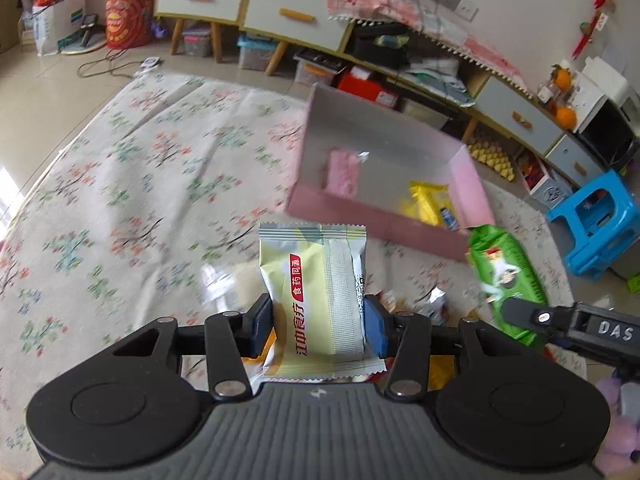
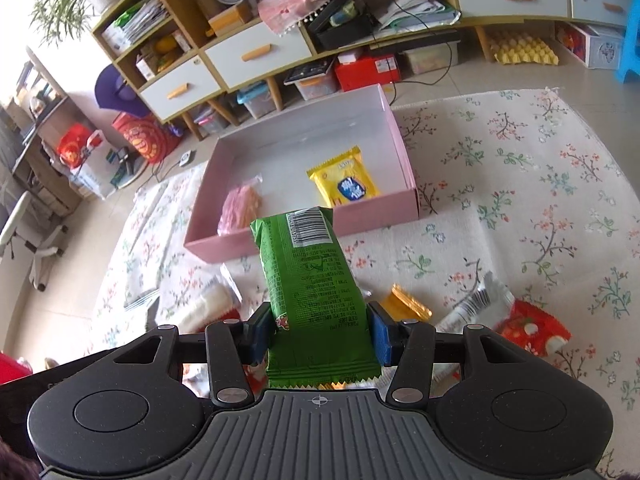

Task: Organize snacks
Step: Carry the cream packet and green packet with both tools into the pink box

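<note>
At lower centre of the left view, a pale yellow snack packet [image 1: 316,304] is clamped by the left gripper [image 1: 318,326]; the pink box [image 1: 372,220] lies upper right. A green packet [image 2: 312,292], light, crinkly and easily crushed, is pinched mid-body by the right gripper [image 2: 318,332].

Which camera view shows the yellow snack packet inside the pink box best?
The right wrist view: the yellow packet lies flat and whole on the floor of the pink box, its blue label readable. In the left wrist view the same packet is blurred and partly hidden behind the box's near wall.
</note>
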Action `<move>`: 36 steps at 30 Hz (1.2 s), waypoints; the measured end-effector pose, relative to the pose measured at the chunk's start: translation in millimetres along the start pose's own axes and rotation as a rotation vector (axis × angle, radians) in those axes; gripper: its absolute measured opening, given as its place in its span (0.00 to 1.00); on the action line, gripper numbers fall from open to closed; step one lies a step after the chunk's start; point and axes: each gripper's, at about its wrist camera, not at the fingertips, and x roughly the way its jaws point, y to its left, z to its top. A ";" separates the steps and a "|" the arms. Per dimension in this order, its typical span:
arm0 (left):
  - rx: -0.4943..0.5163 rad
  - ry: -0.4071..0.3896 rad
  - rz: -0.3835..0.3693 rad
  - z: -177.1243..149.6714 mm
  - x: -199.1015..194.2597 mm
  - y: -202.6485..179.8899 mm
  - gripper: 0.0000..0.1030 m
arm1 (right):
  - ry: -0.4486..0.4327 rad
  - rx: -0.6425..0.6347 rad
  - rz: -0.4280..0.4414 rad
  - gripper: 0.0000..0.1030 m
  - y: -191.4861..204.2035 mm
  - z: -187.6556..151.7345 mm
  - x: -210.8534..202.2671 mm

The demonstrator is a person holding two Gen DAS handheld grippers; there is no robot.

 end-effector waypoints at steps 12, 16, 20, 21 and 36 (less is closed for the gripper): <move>0.083 -0.049 -0.087 36.7 35.3 -36.3 0.43 | -0.015 0.145 0.016 0.47 -14.3 26.5 16.8; 0.090 -0.074 -0.088 51.6 52.9 -44.0 0.43 | -0.061 0.150 0.016 0.47 -17.3 51.9 20.0; 0.112 -0.091 -0.092 56.7 70.0 -48.2 0.43 | -0.099 0.130 0.014 0.47 -18.3 74.9 32.7; 0.116 -0.089 -0.088 57.2 75.4 -48.3 0.43 | -0.112 0.122 0.017 0.47 -17.4 79.9 38.4; 0.184 -0.052 -0.025 55.1 114.9 -51.2 0.43 | -0.176 -0.024 -0.055 0.48 -24.5 108.0 121.0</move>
